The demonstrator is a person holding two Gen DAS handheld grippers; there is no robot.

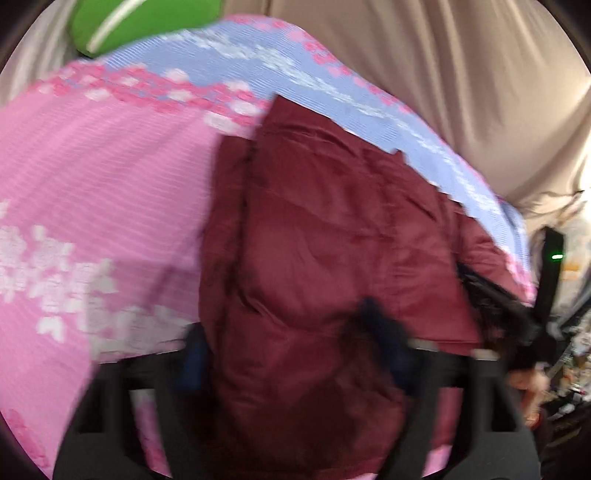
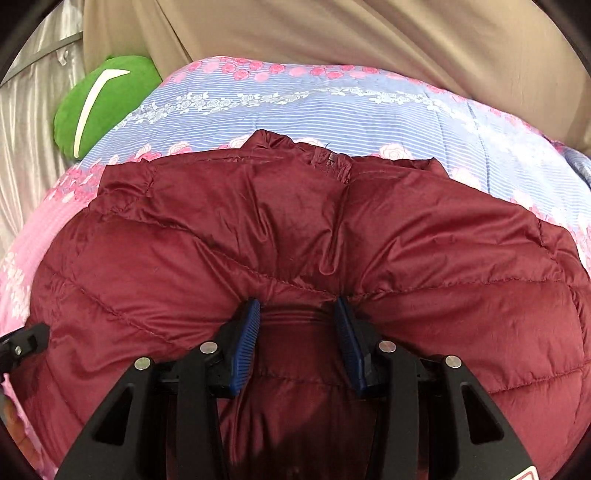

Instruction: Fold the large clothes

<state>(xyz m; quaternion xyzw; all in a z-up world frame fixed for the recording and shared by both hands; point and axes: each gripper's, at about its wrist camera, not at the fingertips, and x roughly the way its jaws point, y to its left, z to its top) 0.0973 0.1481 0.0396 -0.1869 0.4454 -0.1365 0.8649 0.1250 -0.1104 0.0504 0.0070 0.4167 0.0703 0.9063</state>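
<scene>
My right claw (image 2: 297, 325) clenched on fold of maroon puffer jacket (image 2: 295, 229), spread on floral bedspread (image 2: 332, 107); left claw (image 1: 291, 332) grips jacket too; green cushion (image 2: 99, 103) at 10 o'clock.

Puffer jacket (image 2: 295, 229) lies on quilt (image 2: 332, 107), collar at far side; cushion (image 2: 107, 99) behind quilt's far-left corner; curtain (image 2: 332, 29) behind all.

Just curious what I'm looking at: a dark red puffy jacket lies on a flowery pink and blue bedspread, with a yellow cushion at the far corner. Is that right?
Nearly. The cushion is green with a white stripe, not yellow; the right wrist view shows it plainly at the far left corner. The rest holds: the dark red puffy jacket lies on the flowery pink and blue bedspread.
</scene>
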